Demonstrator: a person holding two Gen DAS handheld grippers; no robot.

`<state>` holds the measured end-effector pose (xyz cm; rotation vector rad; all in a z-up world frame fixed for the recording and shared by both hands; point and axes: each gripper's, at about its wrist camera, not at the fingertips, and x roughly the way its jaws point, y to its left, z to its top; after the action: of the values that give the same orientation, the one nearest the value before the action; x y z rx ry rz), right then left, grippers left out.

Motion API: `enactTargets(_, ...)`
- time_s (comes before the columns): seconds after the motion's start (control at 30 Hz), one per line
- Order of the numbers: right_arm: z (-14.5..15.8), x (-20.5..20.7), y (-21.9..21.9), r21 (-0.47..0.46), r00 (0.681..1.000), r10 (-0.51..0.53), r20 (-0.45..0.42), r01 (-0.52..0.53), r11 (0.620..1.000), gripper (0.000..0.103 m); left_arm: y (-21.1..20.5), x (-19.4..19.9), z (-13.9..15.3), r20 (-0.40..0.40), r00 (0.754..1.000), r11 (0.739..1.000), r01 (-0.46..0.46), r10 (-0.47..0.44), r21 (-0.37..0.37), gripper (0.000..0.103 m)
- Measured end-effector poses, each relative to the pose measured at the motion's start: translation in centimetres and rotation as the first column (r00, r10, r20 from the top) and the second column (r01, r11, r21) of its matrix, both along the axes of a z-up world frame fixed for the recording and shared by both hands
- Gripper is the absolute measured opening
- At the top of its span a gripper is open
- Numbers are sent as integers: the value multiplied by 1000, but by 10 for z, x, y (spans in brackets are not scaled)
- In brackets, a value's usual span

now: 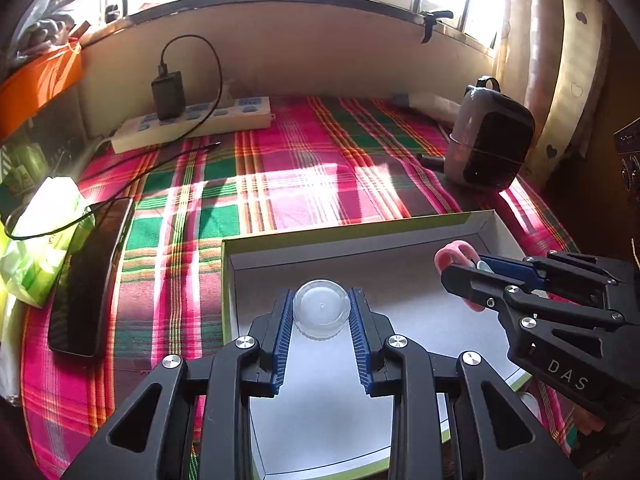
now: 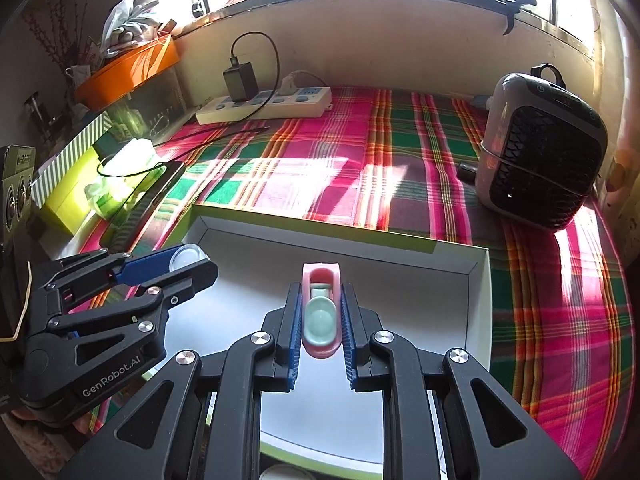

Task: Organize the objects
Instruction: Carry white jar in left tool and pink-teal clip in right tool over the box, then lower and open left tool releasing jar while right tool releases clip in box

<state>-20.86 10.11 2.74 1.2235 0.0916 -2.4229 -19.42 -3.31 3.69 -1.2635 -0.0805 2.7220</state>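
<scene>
A shallow white box with a green rim lies on the plaid cloth. Over its floor my left gripper is shut on a small clear round cap, held between the blue pads. From the right wrist view that cap shows at the left, in the left gripper. My right gripper is shut on a pink and mint-green plastic piece, also above the box. In the left wrist view the pink piece sticks out of the right gripper at the right.
On the plaid cloth lie a black phone and a green tissue pack at the left. A white power strip with a black charger sits at the back. A grey desk fan stands at the right.
</scene>
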Motion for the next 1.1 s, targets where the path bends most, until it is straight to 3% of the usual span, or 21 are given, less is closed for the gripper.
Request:
enactTargets(0.7,-18,-32,-10,34,997,-28,66,26,999,19,3,-29,-19,66,998,1000,10,-9,-17,26)
enactTargets(1.1,-26,-33,-10,49,995,-50,81,46,998,19,7,-30,-21,60,998,999,17,-15,-45,26)
